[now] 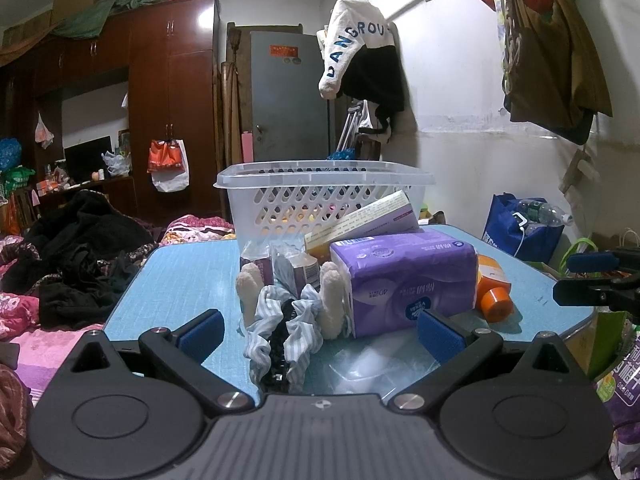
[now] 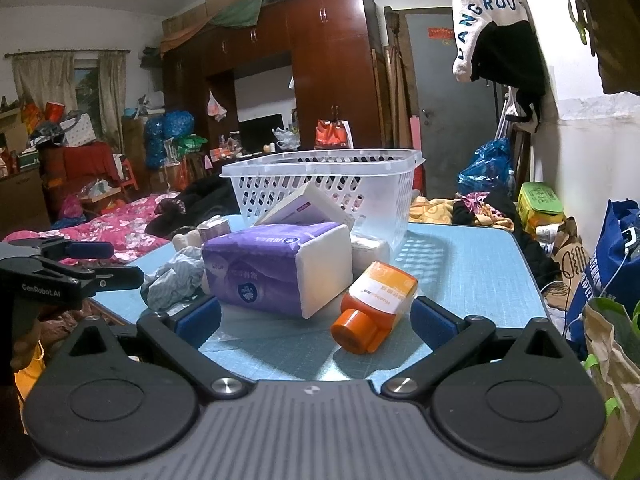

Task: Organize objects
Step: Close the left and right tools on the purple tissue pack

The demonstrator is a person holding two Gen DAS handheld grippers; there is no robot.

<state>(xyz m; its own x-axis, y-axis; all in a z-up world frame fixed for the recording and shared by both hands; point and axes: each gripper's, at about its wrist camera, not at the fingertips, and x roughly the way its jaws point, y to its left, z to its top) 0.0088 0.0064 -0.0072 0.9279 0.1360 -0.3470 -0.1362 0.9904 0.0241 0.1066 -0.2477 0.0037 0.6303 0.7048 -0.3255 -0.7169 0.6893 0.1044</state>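
So the pile sits mid-table (image 2: pixel 472 276): purple tissue pack (image 2: pixel 276 268) with the orange bottle (image 2: pixel 376 306) lying on its side just beside it, striped scrunchie (image 1: pixel 286 320) on the other side, white basket (image 2: pixel 324 188) behind. My left gripper (image 1: pixel 320 330) and right gripper (image 2: pixel 316 316) both gape wide (holding nothing).

A cluttered bedroom with white walls. A tall dark red-brown wardrobe (image 1: pixel 172 92) fills the back wall, with bundles and boxes stacked on top. Beside it stands a grey metal door (image 1: pixel 290 96). A white and black garment (image 1: pixel 360 56) hangs from a line near the right wall. A bed with pink floral bedding (image 2: pixel 116 224) lies left, beneath a curtained window (image 2: pixel 86 84).
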